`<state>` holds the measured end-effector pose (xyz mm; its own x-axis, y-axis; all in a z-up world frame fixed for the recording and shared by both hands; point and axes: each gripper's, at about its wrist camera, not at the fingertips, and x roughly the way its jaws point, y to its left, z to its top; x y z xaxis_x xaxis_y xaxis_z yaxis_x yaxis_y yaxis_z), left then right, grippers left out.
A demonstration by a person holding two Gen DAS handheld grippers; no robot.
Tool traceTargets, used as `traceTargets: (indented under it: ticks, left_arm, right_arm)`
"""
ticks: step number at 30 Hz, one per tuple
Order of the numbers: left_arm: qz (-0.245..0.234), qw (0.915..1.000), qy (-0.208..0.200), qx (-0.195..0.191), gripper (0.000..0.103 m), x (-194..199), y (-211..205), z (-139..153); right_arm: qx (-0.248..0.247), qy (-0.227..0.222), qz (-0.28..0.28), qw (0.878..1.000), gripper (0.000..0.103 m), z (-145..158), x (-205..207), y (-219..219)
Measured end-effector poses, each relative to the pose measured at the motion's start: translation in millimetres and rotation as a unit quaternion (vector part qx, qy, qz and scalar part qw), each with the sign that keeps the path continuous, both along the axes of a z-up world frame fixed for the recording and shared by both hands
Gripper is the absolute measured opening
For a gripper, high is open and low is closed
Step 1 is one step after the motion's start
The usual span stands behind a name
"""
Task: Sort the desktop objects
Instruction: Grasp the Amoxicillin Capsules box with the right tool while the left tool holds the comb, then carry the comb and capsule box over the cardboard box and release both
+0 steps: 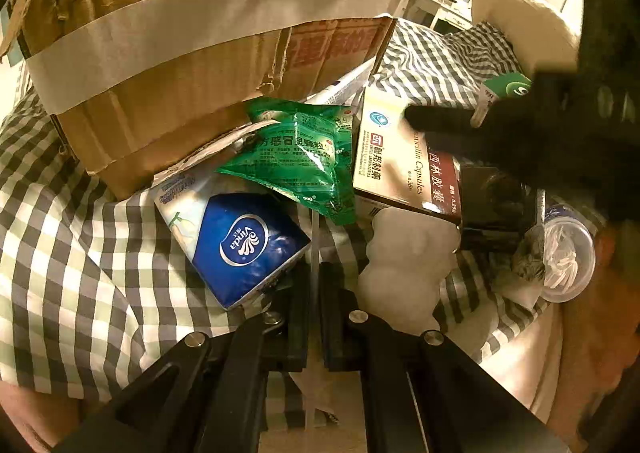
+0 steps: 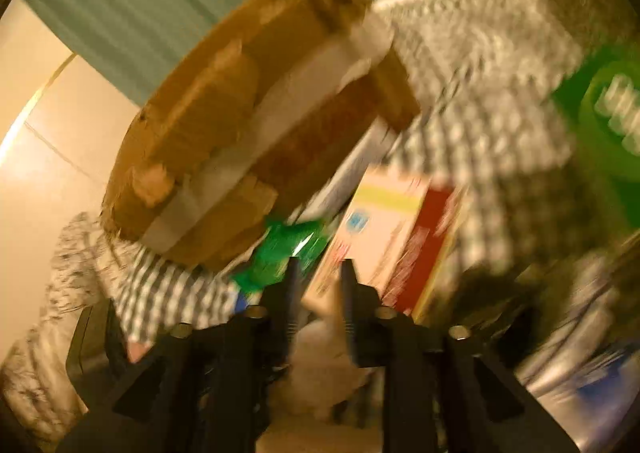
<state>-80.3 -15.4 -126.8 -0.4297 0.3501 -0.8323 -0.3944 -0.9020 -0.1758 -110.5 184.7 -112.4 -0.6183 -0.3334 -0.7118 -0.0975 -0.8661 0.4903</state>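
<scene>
Medicine box (image 1: pixel 404 161): mid-bed on checked cloth (image 1: pixel 80 237), beside green sachet (image 1: pixel 296 157). Right claw (image 2: pixel 318 277) part-open over it, apparently empty through blur; left claw (image 1: pixel 315 273) nearly closed, empty. Advise squaring jaws across the box's narrow sides, clear of the sachet.

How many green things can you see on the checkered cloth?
2: a crinkly green plastic sachet beside the torn brown cardboard box, and a green-and-white carton farther back, partly hidden by the black gripper. More may be hidden.

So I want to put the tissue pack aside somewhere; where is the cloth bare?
Bare checked cloth lies left of the tissue pack, below the cardboard box. More shows behind the medicine box. Between them it is crowded: green sachet, white figure, plastic tub.
</scene>
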Motion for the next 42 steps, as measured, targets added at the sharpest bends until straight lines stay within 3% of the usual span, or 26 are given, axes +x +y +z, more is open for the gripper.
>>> traceTargets:
  ticks: [1,6,13,15,21,25,32,38,42]
  left_arm:
    - [0.001,1.0000,-0.001,0.001,0.005,0,0,0]
    - [0.002,1.0000,-0.003,0.001,0.005,1,7,2]
    - [0.006,1.0000,0.003,-0.001,0.005,0,11,2]
    - [0.007,1.0000,0.006,-0.001,0.005,1,11,3]
    - [0.014,0.9998,0.011,0.009,0.004,4,8,7]
    - [0.016,0.9997,0.011,0.015,0.004,10,1,10]
    - [0.026,0.9992,0.029,0.011,0.004,24,0,26]
    - [0.022,0.9989,0.040,0.011,0.004,22,-6,40]
    - [0.014,0.9971,0.074,0.007,0.004,36,2,68]
  right_arm:
    - [0.015,-0.002,-0.014,1.000,0.054,2,-1,5]
    - [0.024,-0.039,-0.035,0.998,0.054,-12,-12,16]
    - [0.061,-0.058,-0.046,0.995,0.081,-13,-33,-2]
    - [0.076,-0.064,-0.052,0.994,0.084,-12,-38,-9]
    - [0.171,-0.095,-0.060,0.979,0.084,-18,-45,-29]
    - [0.143,-0.134,-0.070,0.978,0.084,-33,-37,-5]
    - [0.106,-0.093,-0.059,0.988,0.081,-10,-12,9]
    - [0.125,-0.048,-0.048,0.990,0.080,31,23,9]
    - [0.126,-0.020,-0.051,0.991,0.080,60,28,2]
